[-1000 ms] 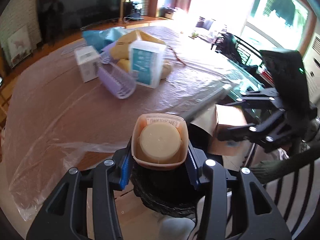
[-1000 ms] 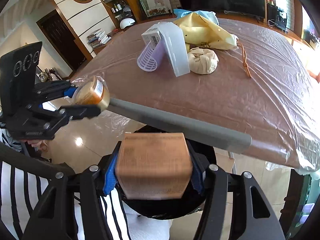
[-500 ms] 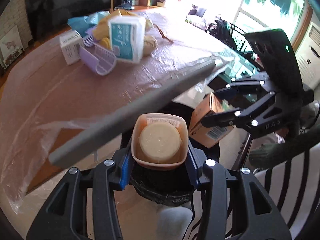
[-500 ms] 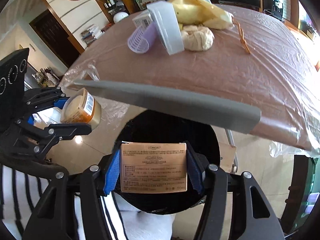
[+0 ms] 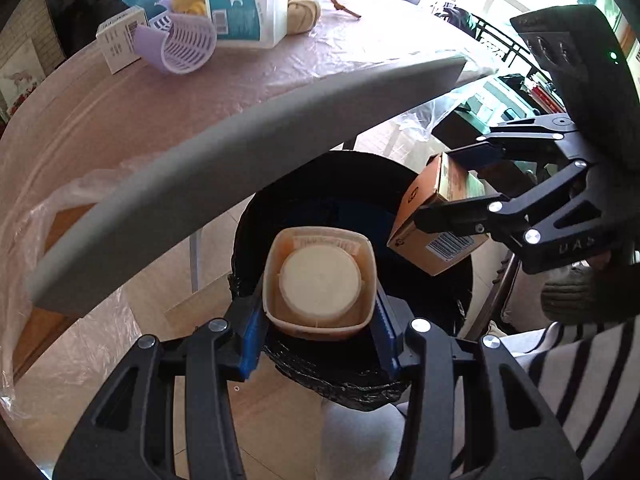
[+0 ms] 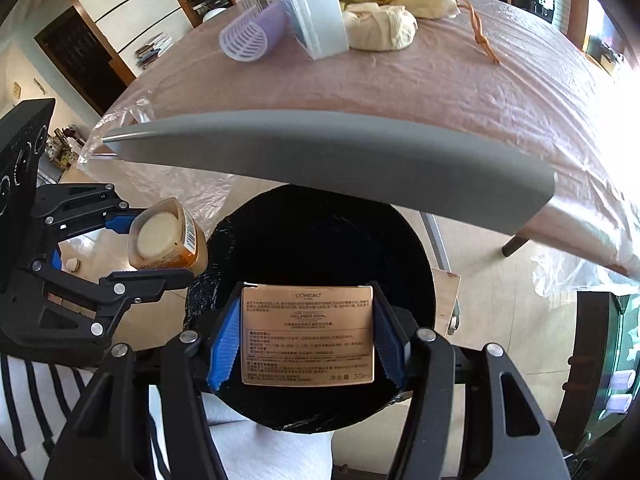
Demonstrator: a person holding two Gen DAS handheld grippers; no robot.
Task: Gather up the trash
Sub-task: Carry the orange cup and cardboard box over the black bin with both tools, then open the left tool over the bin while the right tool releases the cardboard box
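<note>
My left gripper (image 5: 320, 320) is shut on a small orange jar with a cream lid (image 5: 320, 282), held over the mouth of a black-lined trash bin (image 5: 440, 304) on the floor. In the right wrist view the same jar (image 6: 166, 238) hangs at the bin's left rim, with the left gripper (image 6: 148, 248) around it. My right gripper (image 6: 306, 336) is shut on a copper-coloured carton (image 6: 307, 334) above the bin (image 6: 328, 240). The left wrist view shows that carton (image 5: 432, 226) at the bin's right side, pinched by the right gripper (image 5: 452, 196).
A table under plastic sheet (image 6: 460, 92), with a grey edge (image 6: 320, 152), overhangs the bin. On it lie a purple basket (image 6: 250, 36), a white box (image 5: 120, 38), a tissue pack (image 5: 248, 0) and cream cloth bags (image 6: 380, 26). A striped sleeve (image 5: 580, 360) is at right.
Both grippers have sunk from table height to just above the bin, each still holding its item. The table edge now sits above them in both views.
</note>
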